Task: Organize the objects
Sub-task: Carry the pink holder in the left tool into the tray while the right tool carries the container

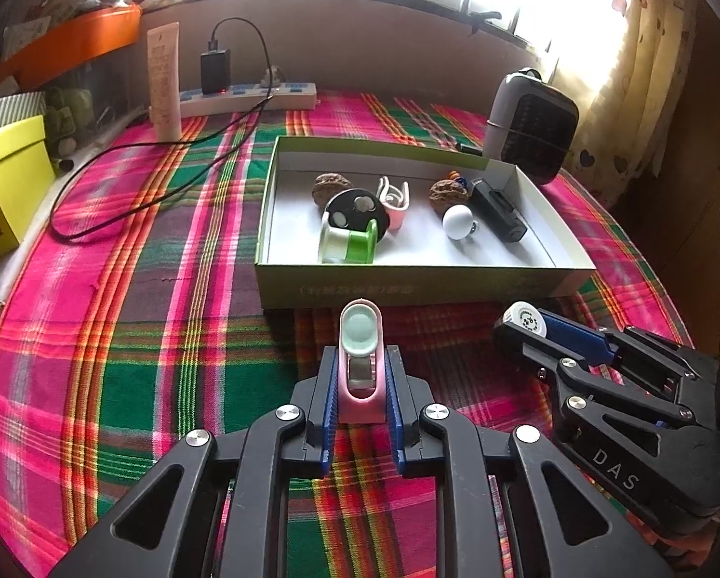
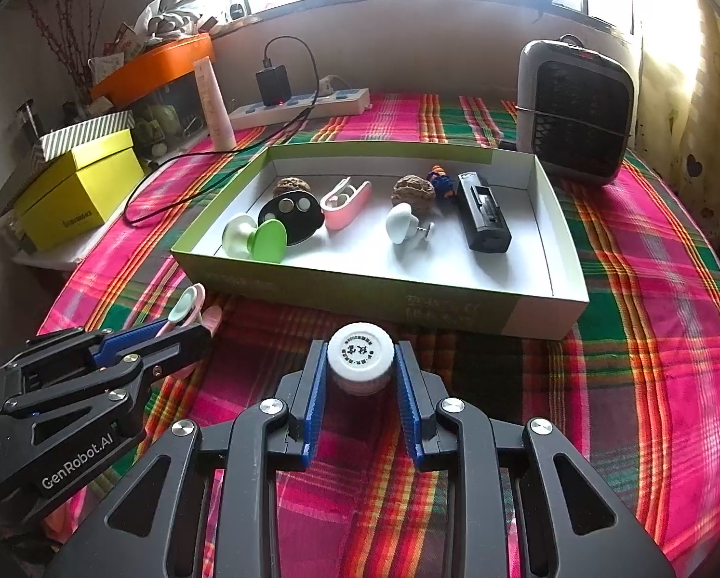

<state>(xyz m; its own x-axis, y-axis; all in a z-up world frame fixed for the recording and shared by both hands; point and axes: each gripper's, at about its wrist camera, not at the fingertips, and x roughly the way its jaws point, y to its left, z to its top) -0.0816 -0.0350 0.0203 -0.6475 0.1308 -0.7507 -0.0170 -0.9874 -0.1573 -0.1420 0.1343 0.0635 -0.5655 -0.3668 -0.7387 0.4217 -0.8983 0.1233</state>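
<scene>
A: Left hand-held gripper [image 1: 360, 385] clamping a pink clip with a mint pad [image 1: 361, 361] — blue fingers [image 1: 330, 395] pressing both its sides, clip pointing up and forward, sitting just in front of the near wall of the green-and-white box [image 1: 408, 284].

B: Right hand-held gripper [image 2: 360, 375] gripping a small white-capped bottle [image 2: 360, 354] by the sides, cap facing up, printed mark showing. Also sitting just short of the box's near wall, over the plaid cloth [image 2: 649, 337] covering the desk.

A: Both grasping, neither released. Hovering side by side, right one showing at the right edge of the left view [image 1: 524, 325].

B: Box contents — lying inside: two walnuts [image 2: 413, 190], black disc with three round inserts [image 2: 290, 214], green-and-white spool [image 2: 254, 238] leaning against the disc, second pink clip [image 2: 345, 202], white knob with a screw [image 2: 403, 224], black rectangular device [image 2: 483, 212] along the right side, small blue-and-orange item [image 2: 439, 183] near the far wall — too small for telling what.

A: Standing behind the box: small heater [image 2: 574, 106] at the right, power strip [image 2: 297, 106] with a black charger plugged in, cream tube [image 2: 215, 106] upright beside it. Yellow box [image 2: 75, 188] sitting off to the left.
</scene>
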